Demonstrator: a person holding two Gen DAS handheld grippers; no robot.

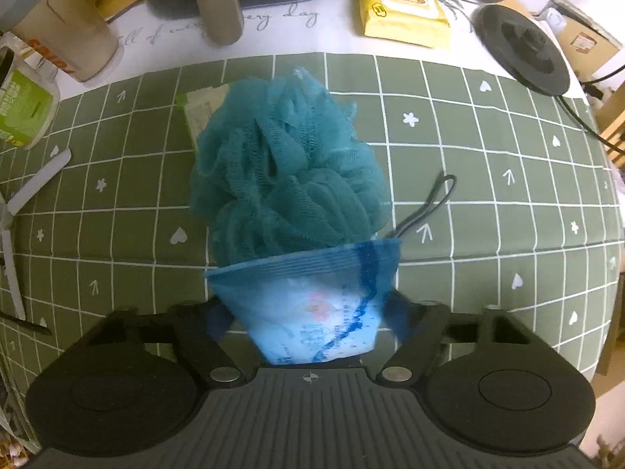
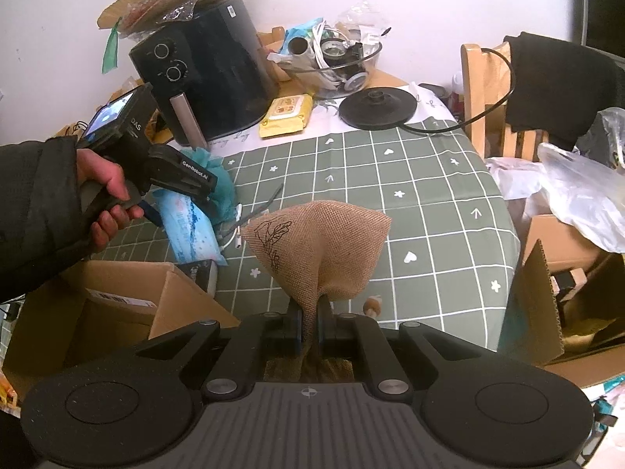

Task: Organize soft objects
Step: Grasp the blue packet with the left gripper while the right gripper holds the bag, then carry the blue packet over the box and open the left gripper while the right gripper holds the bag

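Left wrist view first: I'm looking straight down on the green checked tablecloth (image 1: 468, 179), and my left gripper (image 1: 308, 312) has a light blue tissue pack (image 1: 312, 312) standing between its fingers. The blue pads sit at either side of the pack; whether they actually press it I can't quite tell from this angle, since a slim gap seems to show on the right, so I'd call the jaws spread around it. Just beyond the pack, touching its far edge, lies a teal mesh bath pouf (image 1: 289, 172), with its dark cord loop (image 1: 429, 203) trailing out to the right on the cloth. Farther back I see a yellow wipes packet (image 1: 402, 4) and a black kettle base (image 1: 523, 54).

From the right wrist view, my right gripper (image 2: 310, 324) is pressed together on the neck of a brown burlap pouch (image 2: 316, 246), which fans out above the fingers, clear of the table. A hand (image 2: 107, 195) in a dark sleeve (image 2: 35, 215) holds the left gripper over the tissue pack, beside an open cardboard box (image 2: 117, 312) at the table's near edge.
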